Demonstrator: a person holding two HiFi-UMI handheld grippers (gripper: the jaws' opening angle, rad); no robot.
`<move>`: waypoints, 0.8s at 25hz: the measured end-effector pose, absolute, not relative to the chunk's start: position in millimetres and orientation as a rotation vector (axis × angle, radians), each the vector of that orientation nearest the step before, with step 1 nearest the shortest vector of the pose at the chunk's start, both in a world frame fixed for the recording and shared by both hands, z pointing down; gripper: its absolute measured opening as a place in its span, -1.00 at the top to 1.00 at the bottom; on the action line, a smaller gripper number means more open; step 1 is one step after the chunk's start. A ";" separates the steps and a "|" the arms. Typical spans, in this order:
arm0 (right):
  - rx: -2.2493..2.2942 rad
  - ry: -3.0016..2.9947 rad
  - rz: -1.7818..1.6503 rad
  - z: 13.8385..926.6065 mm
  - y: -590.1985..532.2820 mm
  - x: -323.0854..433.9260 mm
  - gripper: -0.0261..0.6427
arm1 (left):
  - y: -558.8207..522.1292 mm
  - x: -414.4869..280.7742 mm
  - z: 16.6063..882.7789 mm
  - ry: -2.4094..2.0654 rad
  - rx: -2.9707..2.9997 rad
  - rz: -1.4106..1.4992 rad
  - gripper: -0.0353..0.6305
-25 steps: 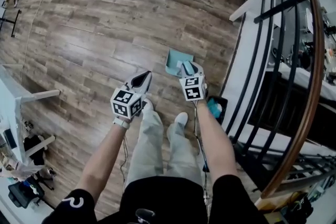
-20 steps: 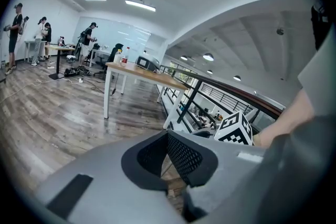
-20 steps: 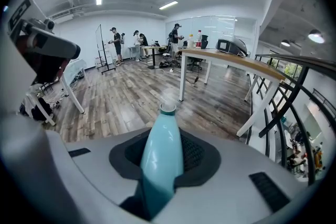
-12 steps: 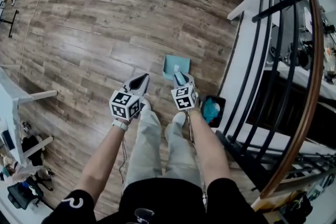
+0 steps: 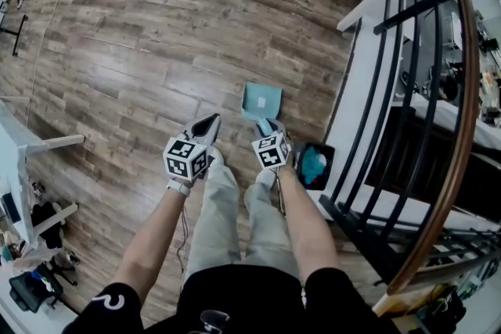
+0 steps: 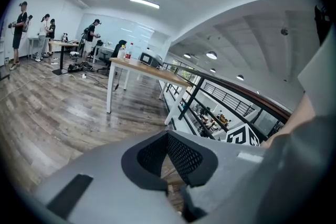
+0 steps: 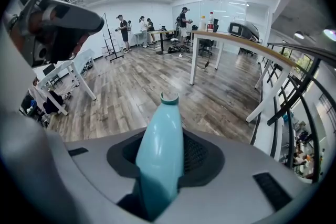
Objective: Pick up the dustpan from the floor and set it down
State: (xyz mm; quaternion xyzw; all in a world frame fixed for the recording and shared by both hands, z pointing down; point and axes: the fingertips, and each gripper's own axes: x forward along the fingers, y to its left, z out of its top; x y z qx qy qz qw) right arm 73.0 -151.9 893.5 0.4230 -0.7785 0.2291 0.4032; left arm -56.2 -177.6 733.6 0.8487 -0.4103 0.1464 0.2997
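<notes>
I'm at the set-down part now. The dustpan [image 5: 261,98] is lying flat on the floor [image 5: 141,51] just right of centre in the head view, open side pointing toward the top of the frame. Its handle [image 7: 161,155] runs back toward me into my right gripper [image 5: 267,127].

In the right gripper view the teal handle comes up from the bottom centre, right between the jaws. They've just been opening, so the grip has slackened rather than clamped, with the handle sitting loose in the gap. My read is that the pan's weight is on the floor and not on me, though I can't see the underside to be sure.

My left gripper [image 5: 207,125] hangs a bit left of centre, well clear of the pan. It's closed up at the tips with nothing in it, only floorboards showing past the pads.

Next move, as far as I can judge:
- Open the right jaws a bit more so the pads fully clear the handle.
- Pull back along the line of the handle, toward the bottom of the frame, not sideways. Otherwise a pad could catch it and drag or tip the pan.
- Mind my shoe [image 5: 270,177], it's right behind the gripper.
</notes>
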 end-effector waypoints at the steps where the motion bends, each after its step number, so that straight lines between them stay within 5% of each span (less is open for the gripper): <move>1: 1.055 -1.961 0.586 894.0 -148.9 72.6 0.51 | -177.0 -56.6 734.6 -1.089 2.250 0.393 0.90; 20: 1.041 -2.036 0.712 874.7 -141.0 71.8 0.27 | -161.6 -62.8 749.0 -1.102 2.223 0.432 0.90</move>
